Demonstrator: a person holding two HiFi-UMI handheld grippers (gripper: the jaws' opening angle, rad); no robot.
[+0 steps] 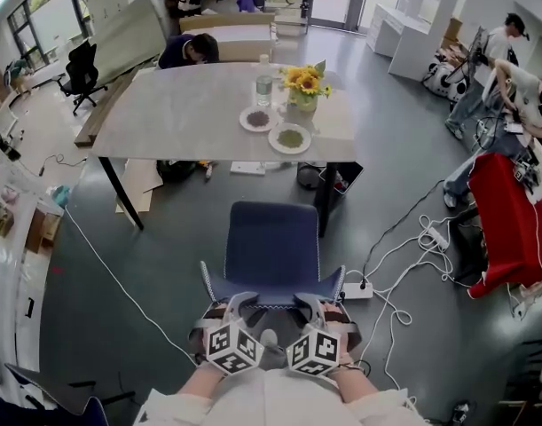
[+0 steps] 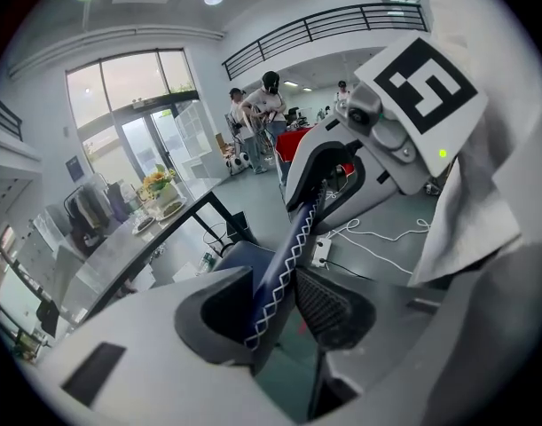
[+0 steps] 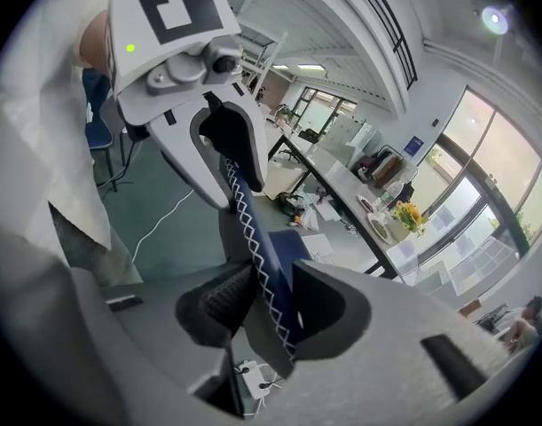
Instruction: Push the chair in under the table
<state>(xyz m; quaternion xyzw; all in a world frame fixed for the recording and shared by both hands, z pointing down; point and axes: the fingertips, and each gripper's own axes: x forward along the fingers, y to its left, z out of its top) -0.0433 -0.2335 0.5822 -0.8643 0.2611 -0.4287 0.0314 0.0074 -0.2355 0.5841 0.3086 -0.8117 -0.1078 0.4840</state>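
Sunflower vase [image 1: 303, 101], water bottle [image 1: 263, 84], red cloth [image 1: 508, 216], floor cables [image 1: 428, 235]

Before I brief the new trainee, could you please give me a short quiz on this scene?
1. What do the left gripper and the right gripper both clamp?
2. True or false: the chair already stands under the table.
3. How many plates sit on the table: A one, B two, C three?

Key: 1 the chair, at the top edge of its back; 2 false, it stands short of the table; 3 B.
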